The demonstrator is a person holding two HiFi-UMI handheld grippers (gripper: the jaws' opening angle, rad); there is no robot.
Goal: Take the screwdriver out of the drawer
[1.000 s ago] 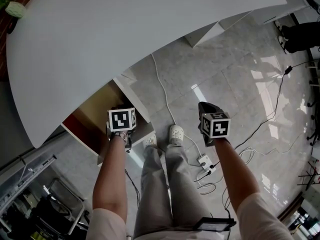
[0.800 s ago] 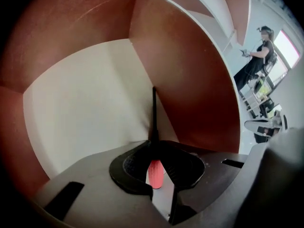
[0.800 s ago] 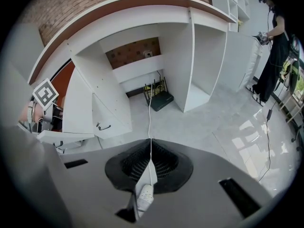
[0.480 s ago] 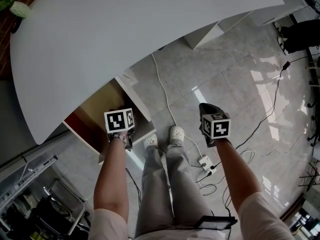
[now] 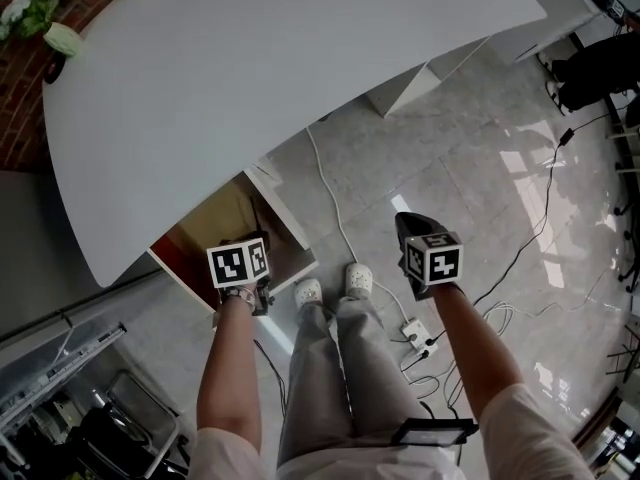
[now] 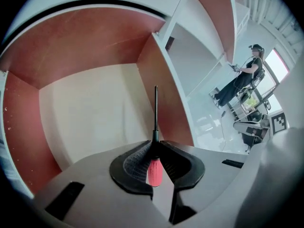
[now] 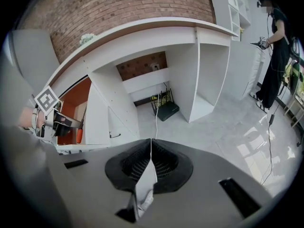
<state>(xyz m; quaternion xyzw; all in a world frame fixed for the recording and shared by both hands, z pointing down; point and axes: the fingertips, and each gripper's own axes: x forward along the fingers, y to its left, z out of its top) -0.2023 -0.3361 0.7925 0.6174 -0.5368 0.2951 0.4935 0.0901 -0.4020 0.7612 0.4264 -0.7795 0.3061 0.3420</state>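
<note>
Gripping the screwdriver (image 6: 154,171) by its red handle, the left tongs (image 6: 155,144) are clenched on it, and its thin dark shaft points ahead into the open drawer (image 6: 71,42), whose pale bottom and reddish-brown walls fill the left gripper view. The drawer juts from under the white desk (image 5: 250,78). The right tongs (image 7: 151,144) are pressed together with nothing between them, over the tiled floor (image 7: 223,127), well apart from the drawer.

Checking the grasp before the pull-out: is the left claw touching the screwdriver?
Touching. The left gripper view shows the left claw clamped on the red handle of the screwdriver, shaft pointing into the drawer.
</note>
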